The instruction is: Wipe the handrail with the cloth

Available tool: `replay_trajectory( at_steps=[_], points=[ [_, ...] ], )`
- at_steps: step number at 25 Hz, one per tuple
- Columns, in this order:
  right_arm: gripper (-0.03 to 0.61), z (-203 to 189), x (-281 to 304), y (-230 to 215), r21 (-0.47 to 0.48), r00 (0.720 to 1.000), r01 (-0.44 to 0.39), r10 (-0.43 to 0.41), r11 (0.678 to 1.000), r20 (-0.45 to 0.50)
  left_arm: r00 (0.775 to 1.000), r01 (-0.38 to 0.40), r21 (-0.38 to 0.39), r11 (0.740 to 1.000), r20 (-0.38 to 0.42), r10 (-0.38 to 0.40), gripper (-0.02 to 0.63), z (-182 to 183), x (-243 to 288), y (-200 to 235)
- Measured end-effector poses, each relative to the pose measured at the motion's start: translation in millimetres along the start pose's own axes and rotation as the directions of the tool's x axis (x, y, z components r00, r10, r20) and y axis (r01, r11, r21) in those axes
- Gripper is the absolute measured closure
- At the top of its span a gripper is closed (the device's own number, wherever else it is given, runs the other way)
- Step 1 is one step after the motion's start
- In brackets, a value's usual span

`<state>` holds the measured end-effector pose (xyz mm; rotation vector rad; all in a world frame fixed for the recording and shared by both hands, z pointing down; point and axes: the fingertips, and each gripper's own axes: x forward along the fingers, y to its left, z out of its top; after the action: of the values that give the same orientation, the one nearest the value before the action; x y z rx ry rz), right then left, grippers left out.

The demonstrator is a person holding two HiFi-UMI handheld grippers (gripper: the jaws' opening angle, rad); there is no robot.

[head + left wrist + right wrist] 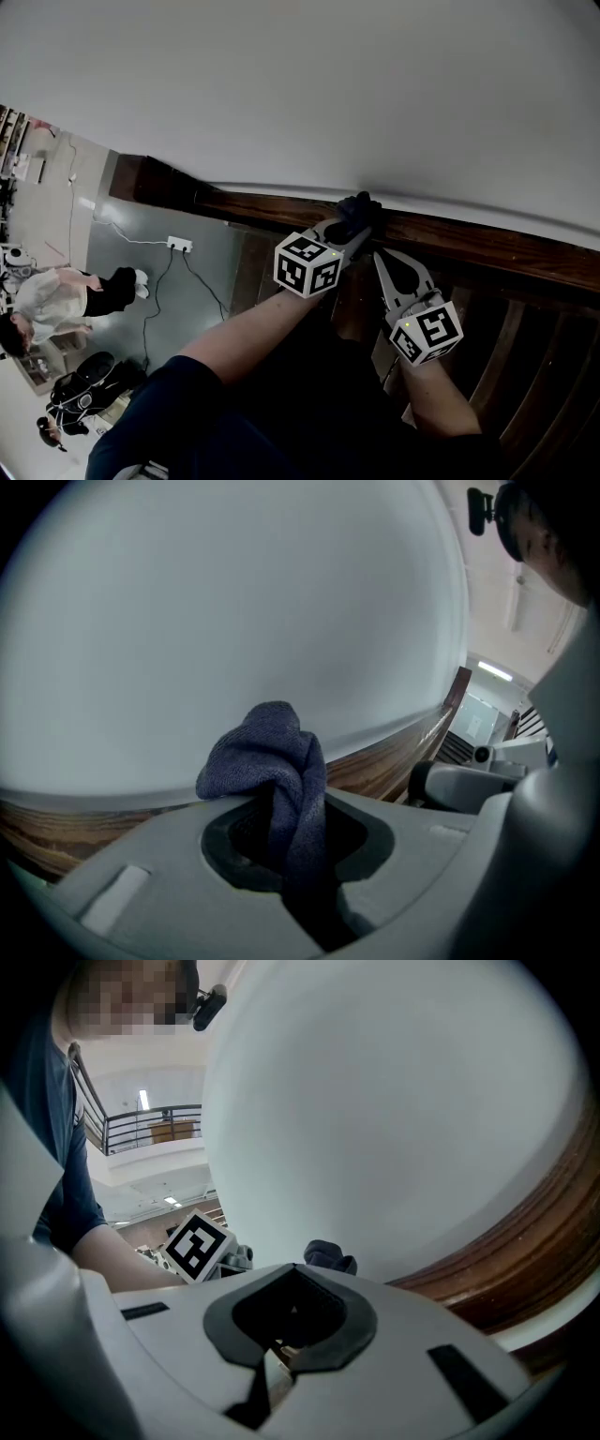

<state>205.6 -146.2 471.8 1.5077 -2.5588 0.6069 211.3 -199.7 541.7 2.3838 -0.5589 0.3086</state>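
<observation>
A dark brown wooden handrail (487,242) runs along the white wall (309,84), from the left to the far right. My left gripper (352,228) is shut on a bunched dark blue cloth (358,208), which presses on top of the rail. In the left gripper view the cloth (274,754) stands up between the closed jaws, with the handrail (394,757) behind it. My right gripper (381,258) is just right of the left one, its tips at the rail's lower edge, shut with nothing held. The right gripper view shows the cloth (329,1257) and the handrail (530,1260).
Wooden balusters (506,352) and stairs drop away below the rail at the right. Far below on the left, a grey floor holds a white power strip (178,245) with cables. A person (56,305) sits there beside black equipment (84,386).
</observation>
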Motion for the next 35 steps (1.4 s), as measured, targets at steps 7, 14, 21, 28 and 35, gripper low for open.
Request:
replay_trajectory(
  at_steps=[7,14,21,28,35],
  points=[
    [0.571,-4,12,1,0.002,0.999,-0.023,0.024,1.0,-0.041,1.0,-0.029,-0.048,0.998,-0.01,0.029,0.535,-11,4,25],
    [0.571,-12,19,9,-0.004,0.995,-0.071,0.07,0.997,-0.076,0.998,-0.069,-0.077,0.995,0.004,0.069,0.535,-20,-6,52],
    [0.571,-24,39,26,-0.007,0.985,-0.118,0.117,0.993,-0.126,0.996,-0.09,-0.129,0.988,0.013,0.093,0.535,-29,-24,92],
    [0.571,-40,63,45,-0.015,0.972,-0.161,0.156,0.987,-0.174,0.992,-0.112,-0.159,0.981,0.037,0.119,0.535,-42,-46,135],
    [0.571,-51,78,52,-0.021,0.961,-0.181,0.173,0.983,-0.215,0.99,-0.123,-0.185,0.975,0.04,0.132,0.535,-53,-61,170]
  ],
)
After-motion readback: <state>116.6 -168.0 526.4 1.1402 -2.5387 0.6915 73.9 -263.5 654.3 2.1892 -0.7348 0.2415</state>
